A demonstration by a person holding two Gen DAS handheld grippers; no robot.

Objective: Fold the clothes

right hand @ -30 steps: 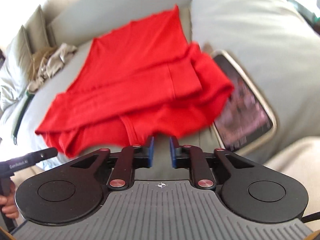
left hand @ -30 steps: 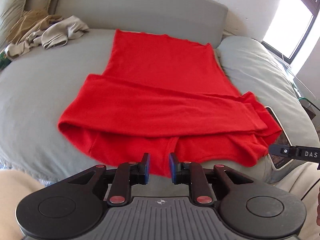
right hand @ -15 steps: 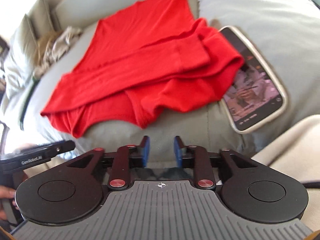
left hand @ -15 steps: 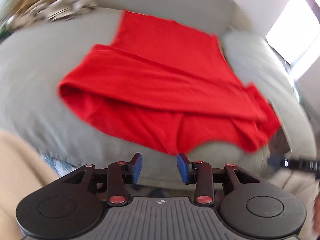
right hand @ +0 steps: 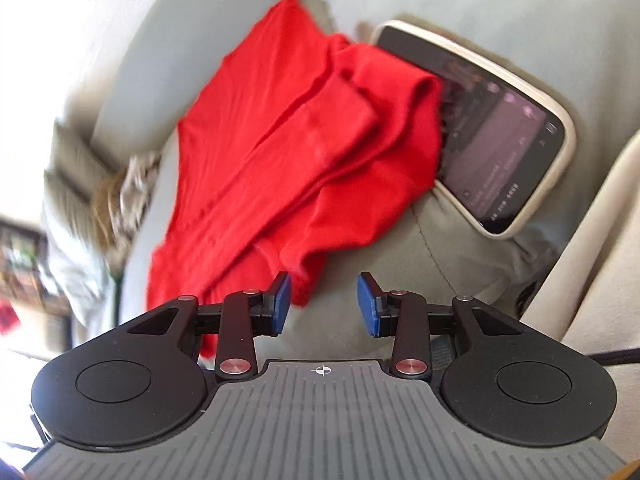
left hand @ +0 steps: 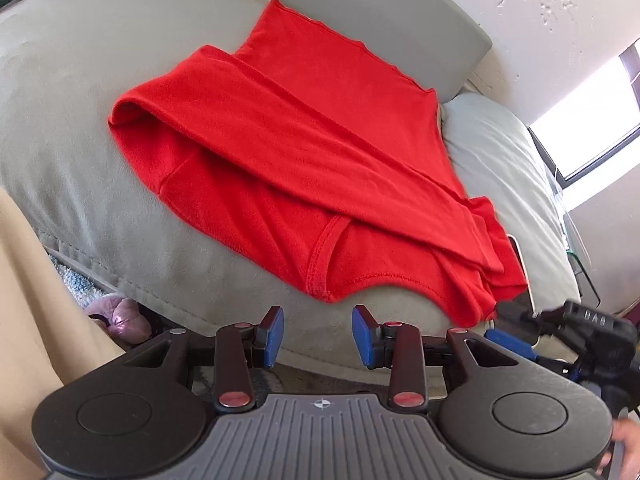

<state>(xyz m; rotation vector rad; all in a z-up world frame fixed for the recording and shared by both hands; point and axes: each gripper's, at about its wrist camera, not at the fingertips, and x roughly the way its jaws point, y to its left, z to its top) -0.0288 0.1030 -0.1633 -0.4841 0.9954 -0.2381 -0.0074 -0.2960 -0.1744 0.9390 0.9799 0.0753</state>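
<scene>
The red shirt (left hand: 304,152) on the sofa cushion (left hand: 72,92) looks light and floppy; both tools, left (left hand: 318,336) and right (right hand: 323,304), released, should pinch its near hem corners.

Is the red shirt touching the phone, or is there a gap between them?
Touching. In the right wrist view the shirt's bunched edge lies over the near corner of the phone, covering part of its screen.

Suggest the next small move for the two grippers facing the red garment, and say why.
Probably ease both forward onto the near hem of the red garment. The left gripper and right gripper are both open and empty, just short of that edge on the grey cushion. The sleeves are already folded in. Mind the phone at the garment's right edge.
</scene>
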